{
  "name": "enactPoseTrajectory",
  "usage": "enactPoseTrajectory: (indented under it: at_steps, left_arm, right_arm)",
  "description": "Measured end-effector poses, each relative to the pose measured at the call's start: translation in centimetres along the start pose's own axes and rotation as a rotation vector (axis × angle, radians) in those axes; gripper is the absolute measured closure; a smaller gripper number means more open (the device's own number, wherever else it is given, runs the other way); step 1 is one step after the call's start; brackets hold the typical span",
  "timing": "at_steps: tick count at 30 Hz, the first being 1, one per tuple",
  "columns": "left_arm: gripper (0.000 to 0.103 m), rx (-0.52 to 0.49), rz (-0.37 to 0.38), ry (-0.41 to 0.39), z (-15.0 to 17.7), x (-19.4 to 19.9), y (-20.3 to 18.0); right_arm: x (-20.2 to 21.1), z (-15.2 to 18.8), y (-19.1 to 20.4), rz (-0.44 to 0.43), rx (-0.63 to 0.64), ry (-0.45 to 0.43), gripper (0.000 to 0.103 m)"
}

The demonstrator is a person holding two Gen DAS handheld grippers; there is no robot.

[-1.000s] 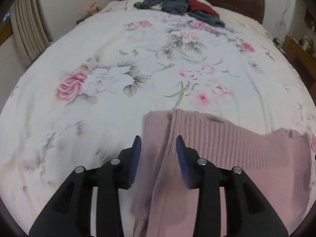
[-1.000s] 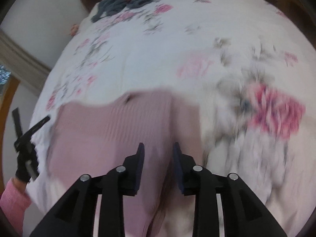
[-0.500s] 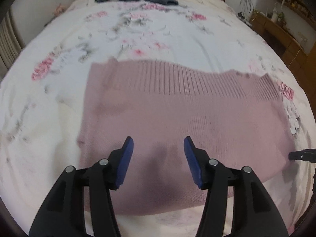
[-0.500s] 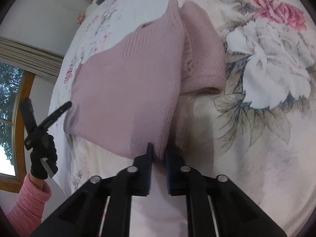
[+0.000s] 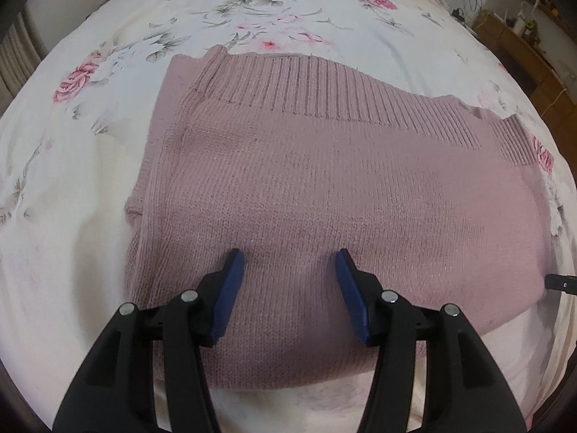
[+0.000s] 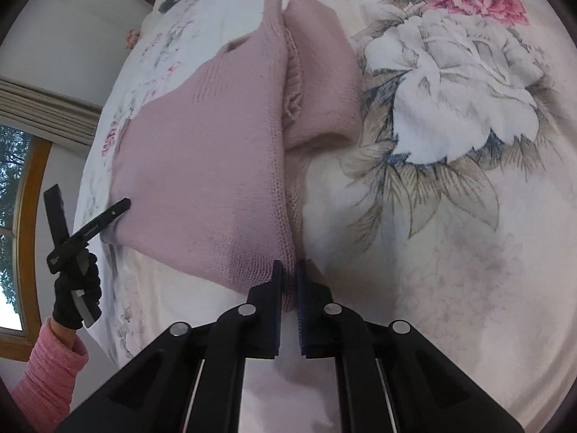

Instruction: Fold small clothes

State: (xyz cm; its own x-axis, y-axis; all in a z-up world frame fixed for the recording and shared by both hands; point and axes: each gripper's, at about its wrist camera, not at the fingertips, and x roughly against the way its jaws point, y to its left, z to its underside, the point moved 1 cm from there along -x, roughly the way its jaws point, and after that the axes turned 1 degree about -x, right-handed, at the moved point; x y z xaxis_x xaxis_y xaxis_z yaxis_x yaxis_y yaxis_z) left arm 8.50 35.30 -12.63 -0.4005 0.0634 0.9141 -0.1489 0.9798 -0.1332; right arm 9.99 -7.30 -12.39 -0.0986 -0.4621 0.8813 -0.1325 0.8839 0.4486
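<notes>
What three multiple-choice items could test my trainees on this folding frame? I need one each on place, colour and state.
1. Where does the sweater lie?
A. on a floral bedspread
B. on a wooden floor
C. in a basket

2. What colour are the left gripper pads?
A. red
B. blue
C. white

3. How is the right gripper set?
A. wide open above the bed
B. shut on the sweater's corner
C. out of view

Answers:
1 A, flowered cloth surrounds the knit.
2 B, both pads show blue.
3 B, pink knit sits between its nearly closed fingers.
</notes>
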Motion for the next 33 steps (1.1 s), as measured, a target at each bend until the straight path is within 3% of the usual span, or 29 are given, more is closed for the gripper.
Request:
enactPoseTrajectory:
  at_steps: [2, 9, 11, 13, 14, 19, 26, 29, 33]
  left_arm:
    - [0.05, 0.015, 0.006, 0.006, -0.1, 0.2, 0.1]
    - [0.046, 0.059, 0.074, 0.014, -0.9, 0.8, -0.9]
    - [0.046, 0.049, 0.074, 0.008, -1.2, 0.8, -1.5]
    - [0.045, 0.04, 0.072, 0.006, -1.5, 0.6, -2.0]
    - [0.045, 0.042, 0.077, 0.004, -1.8, 0.4, -2.2]
    - [0.043, 0.05, 0.081, 0.004, -2.5, -0.2, -2.6]
    - [0.04, 0.027, 0.087, 0.009, -2.3, -0.8, -2.6]
    - [0.04, 0.029, 0.096, 0.011, -2.2, -0.9, -2.5]
    - [0.04, 0.04, 0.118, 0.018, -2.2, -1.0, -2.1]
  right_arm:
    - [-0.1, -0.3, 0.0, -0.011, -0.007, 0.006, 0.095]
    - [3.4, -2.9, -0.1, -0.015, -0.032, -0.094, 0.052]
    - [3.7, -4.0, -0.3, -0.029, -0.036, -0.105, 0.051]
    - [3.3, -5.4, -0.8, -0.045, -0.05, -0.097, 0.04]
    - [2.9, -5.8, -1.1, -0.054, -0.059, -0.088, 0.039]
    - [0.4, -7.9, -2.5, -0.154, -0.119, -0.04, 0.035]
    - [-1.5, -9.1, -3.0, -0.26, -0.154, -0.058, 0.035]
    - [-2.0, -9.6, -3.0, -0.274, -0.161, -0.064, 0.046]
    - [-2.4, -10.1, -2.9, -0.261, -0.143, -0.062, 0.067]
